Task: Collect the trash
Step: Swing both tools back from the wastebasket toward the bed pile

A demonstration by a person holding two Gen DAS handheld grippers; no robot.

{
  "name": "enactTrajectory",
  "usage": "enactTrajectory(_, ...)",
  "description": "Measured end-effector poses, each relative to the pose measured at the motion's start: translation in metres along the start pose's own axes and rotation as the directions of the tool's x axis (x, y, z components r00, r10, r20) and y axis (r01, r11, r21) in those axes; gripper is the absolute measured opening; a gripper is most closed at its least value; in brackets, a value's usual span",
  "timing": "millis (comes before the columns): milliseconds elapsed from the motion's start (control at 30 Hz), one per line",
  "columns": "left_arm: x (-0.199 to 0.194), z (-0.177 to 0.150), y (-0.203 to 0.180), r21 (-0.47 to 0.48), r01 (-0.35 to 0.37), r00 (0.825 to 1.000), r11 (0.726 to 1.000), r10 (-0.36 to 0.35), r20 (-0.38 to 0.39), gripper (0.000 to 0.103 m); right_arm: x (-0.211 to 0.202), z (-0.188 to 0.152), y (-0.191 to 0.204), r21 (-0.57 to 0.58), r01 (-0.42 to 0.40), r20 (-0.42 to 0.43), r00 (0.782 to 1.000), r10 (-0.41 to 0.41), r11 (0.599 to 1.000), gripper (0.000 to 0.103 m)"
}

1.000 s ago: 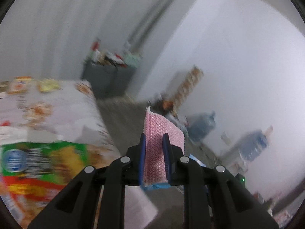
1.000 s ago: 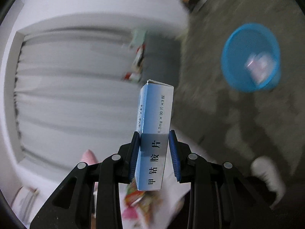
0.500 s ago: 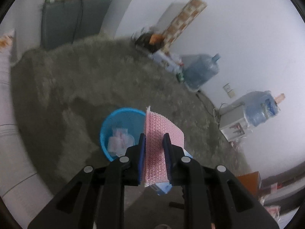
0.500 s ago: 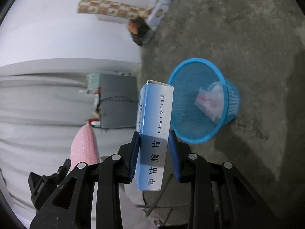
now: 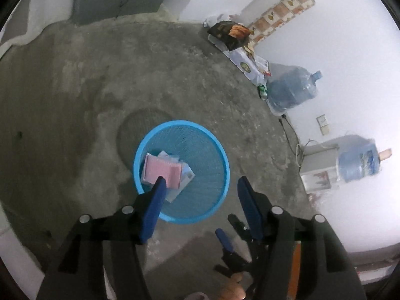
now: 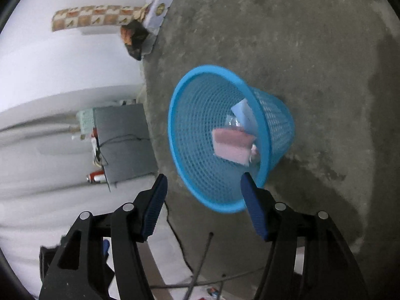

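Observation:
A blue mesh waste basket (image 5: pixel 210 137) stands on the concrete floor, seen from above. Inside it lie a pink sponge-like pad (image 5: pixel 162 170) and white-blue paper and a box underneath. My left gripper (image 5: pixel 200 182) hovers over the basket's near rim, its jaws opening, with nothing between them. In the right wrist view the same basket (image 6: pixel 277 115) holds the pink pad (image 6: pixel 232 145) and a pale blue box (image 6: pixel 243 112). My right gripper (image 6: pixel 203 181) hangs above the basket's rim, jaws opening and empty.
Two big water bottles (image 5: pixel 291 88) (image 5: pixel 358 161), a white appliance and a pile of bags and boxes (image 5: pixel 232 33) line the far wall. A grey cabinet (image 6: pixel 123 142) stands by the curtain. Cables and a rod (image 6: pixel 200 262) lie on the floor near me.
Both grippers swung down over the basket and opened. The pink pad left the left jaws and the blue box left the right jaws; both now lie in the basket.

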State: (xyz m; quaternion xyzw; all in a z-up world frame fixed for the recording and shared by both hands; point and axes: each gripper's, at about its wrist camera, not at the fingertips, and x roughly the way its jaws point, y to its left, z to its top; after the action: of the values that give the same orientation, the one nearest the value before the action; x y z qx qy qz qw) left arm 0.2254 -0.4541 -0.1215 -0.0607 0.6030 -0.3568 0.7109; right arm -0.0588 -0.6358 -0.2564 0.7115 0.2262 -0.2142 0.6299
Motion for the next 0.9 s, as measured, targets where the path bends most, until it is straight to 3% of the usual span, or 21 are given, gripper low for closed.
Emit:
enactTrajectory(167,-0.057,-0.021,-0.011,0.032,0.068,0.996,0.997,-0.07,0.057,0.061,-0.034,-0.035,0.027,-0.132,0.05,0.045,0.998,-0.044,0.99,0.061)
enactTrajectory(267,-0.103,-0.044,-0.018,0.098,0.095,0.99,0.991,-0.104,0.093,0.066,-0.056,-0.063,0.062,-0.298,0.124,0.106,0.99,-0.096,0.946,0.067)
enactTrajectory(367,-0.156,-0.071,-0.02,0.191,0.075,0.98,0.979,-0.107,0.166,0.074,-0.08,-0.104,0.104,-0.478,0.195,0.174,0.977,-0.126,0.857,0.073)
enactTrajectory(433,-0.196,-0.094,-0.017,0.271,0.053,0.962,0.961,-0.122,0.244,0.082,-0.087,-0.127,0.122,-0.562,0.194,0.163,0.979,-0.122,0.804,0.079)
enactTrajectory(567,-0.257,-0.133,0.005,0.365,-0.036,0.924,0.93,-0.108,0.367,0.093,-0.102,-0.186,0.161,-0.731,0.202,0.168,0.979,-0.114,0.652,0.086)
enactTrajectory(700,-0.301,-0.165,0.042,0.364,-0.101,0.901,0.926,-0.07,0.429,0.098,-0.118,-0.236,0.185,-0.82,0.236,0.22,0.971,-0.093,0.522,0.093)
enactTrajectory(833,-0.342,-0.203,0.092,0.343,-0.198,0.853,0.918,-0.011,0.521,0.098,-0.123,-0.269,0.193,-0.872,0.272,0.26,0.962,-0.086,0.407,0.095)
enactTrajectory(900,-0.357,-0.221,0.117,0.298,-0.26,0.831,0.918,0.056,0.553,0.098,-0.121,-0.285,0.196,-0.886,0.313,0.303,0.949,-0.085,0.342,0.095)
